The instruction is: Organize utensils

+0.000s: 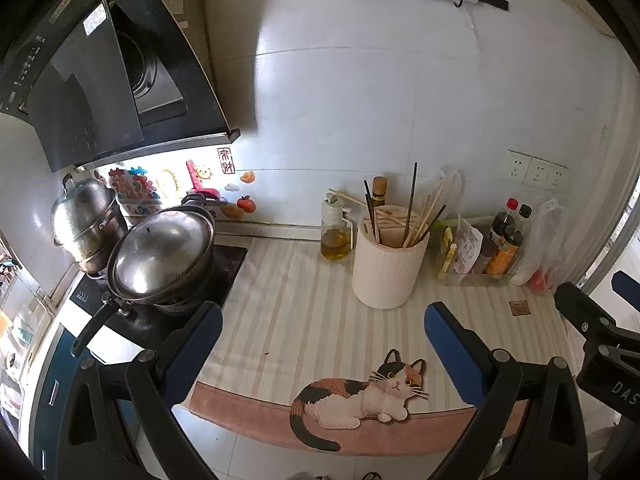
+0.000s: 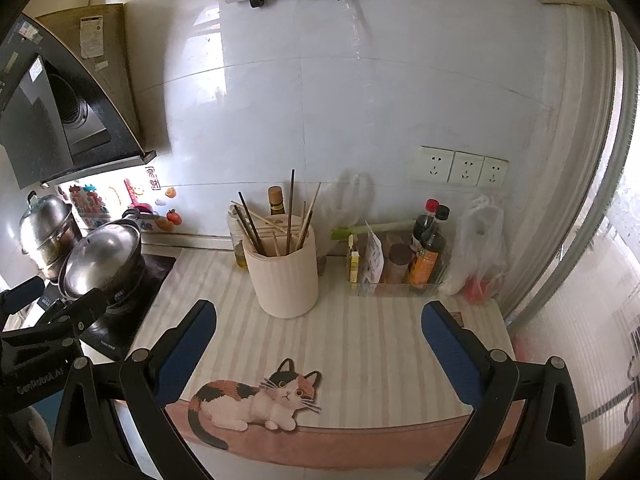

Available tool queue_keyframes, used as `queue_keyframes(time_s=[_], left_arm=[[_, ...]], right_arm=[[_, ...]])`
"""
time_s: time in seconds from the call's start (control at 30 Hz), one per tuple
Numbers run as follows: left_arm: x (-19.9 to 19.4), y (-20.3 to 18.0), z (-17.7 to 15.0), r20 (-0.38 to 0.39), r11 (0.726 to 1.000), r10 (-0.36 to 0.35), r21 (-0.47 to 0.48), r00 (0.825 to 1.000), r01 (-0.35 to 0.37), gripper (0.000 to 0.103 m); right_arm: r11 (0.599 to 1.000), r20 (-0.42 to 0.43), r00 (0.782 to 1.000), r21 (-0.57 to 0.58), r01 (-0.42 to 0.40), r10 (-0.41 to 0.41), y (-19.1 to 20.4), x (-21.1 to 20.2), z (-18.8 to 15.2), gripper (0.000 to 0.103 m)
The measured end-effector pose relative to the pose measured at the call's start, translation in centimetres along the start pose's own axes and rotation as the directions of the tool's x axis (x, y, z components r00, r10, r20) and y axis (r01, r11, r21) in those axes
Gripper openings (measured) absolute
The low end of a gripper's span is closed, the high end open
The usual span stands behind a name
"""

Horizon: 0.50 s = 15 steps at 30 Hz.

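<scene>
A cream ribbed utensil holder (image 1: 389, 270) (image 2: 285, 280) stands on the striped mat with the cat picture (image 1: 300, 300) (image 2: 360, 344). Several dark and light chopsticks (image 1: 412, 204) (image 2: 290, 212) stick out of it at mixed angles. My left gripper (image 1: 324, 320) hovers open over the mat, short of the holder, with nothing between its blue pads. My right gripper (image 2: 320, 320) is open too, in front of the holder and empty. Each gripper shows at the edge of the other's view.
An oil dispenser (image 1: 336, 228) and a brown bottle (image 1: 379, 192) stand behind the holder. A clear tray of sauce bottles (image 2: 424, 256) and a plastic bag (image 2: 478, 252) sit at the right. Steel pots (image 1: 160, 256) occupy the black hob at the left. Wall sockets (image 2: 460, 168) are above.
</scene>
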<state>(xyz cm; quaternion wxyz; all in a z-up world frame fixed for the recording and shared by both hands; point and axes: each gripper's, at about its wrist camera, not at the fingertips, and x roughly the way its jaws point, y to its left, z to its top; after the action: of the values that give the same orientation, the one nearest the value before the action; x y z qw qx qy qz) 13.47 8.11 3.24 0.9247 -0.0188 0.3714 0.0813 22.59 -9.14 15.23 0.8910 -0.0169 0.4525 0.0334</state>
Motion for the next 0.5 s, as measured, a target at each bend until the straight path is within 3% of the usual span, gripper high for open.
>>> queue_keyframes(time_s=[0.5], left_arm=[[0.06,0.18,0.13,0.003,1.000,-0.021,0.012,1.000,0.021,0.103]], right_arm=[[1.000,-0.005,1.000,0.003,0.007,-0.007,0.09,0.15,0.19,0.103]])
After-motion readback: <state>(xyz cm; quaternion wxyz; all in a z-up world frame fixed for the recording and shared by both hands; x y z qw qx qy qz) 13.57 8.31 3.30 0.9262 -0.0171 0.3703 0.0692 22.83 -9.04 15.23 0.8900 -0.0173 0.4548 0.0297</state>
